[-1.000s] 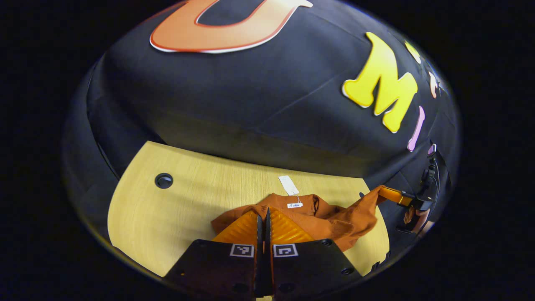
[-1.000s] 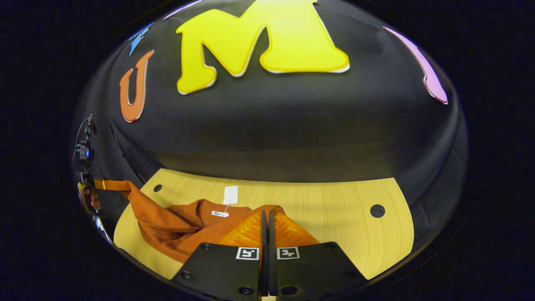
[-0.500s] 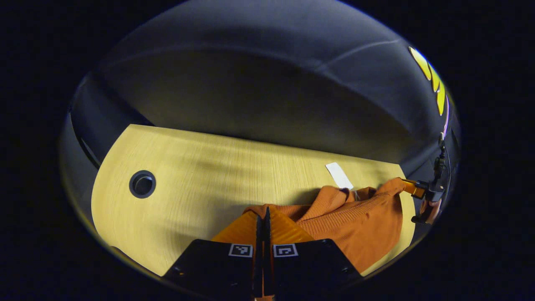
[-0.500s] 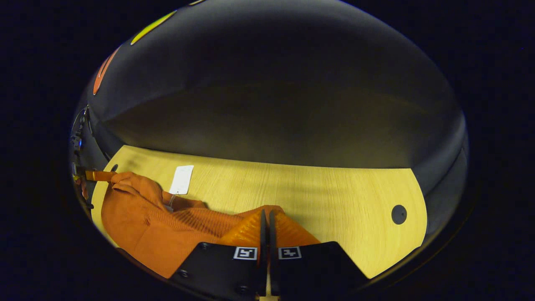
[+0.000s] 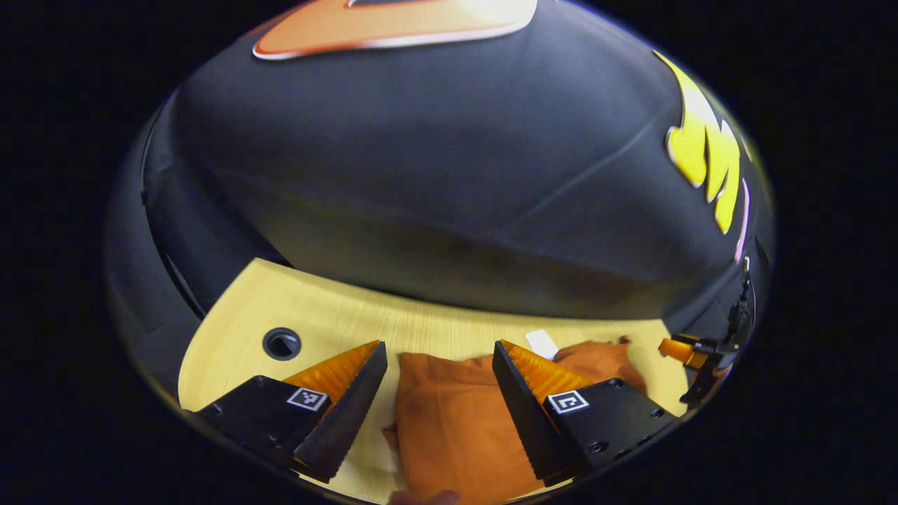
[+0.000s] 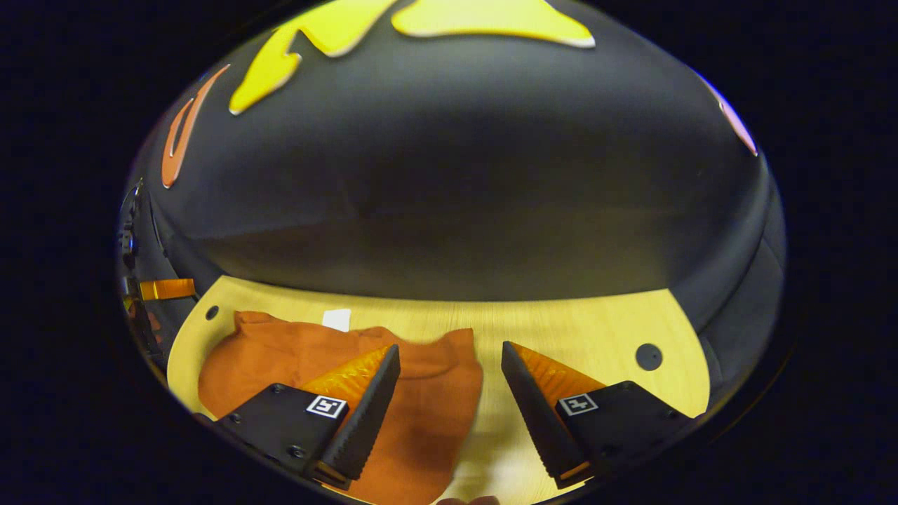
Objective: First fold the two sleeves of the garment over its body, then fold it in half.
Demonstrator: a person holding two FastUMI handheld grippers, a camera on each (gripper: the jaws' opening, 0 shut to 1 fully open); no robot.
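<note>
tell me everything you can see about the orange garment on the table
The orange garment is a knitted-looking top with a ribbed texture, lying folded in a compact bundle on the light wooden table. Its surface looks fairly flat, with soft bumps along the far edge. A white hang tag peeks out behind it, toward the booth wall. Both tools are open above it: the left tool straddles it, the right tool hangs over its edge. Neither grips the fabric.
</note>
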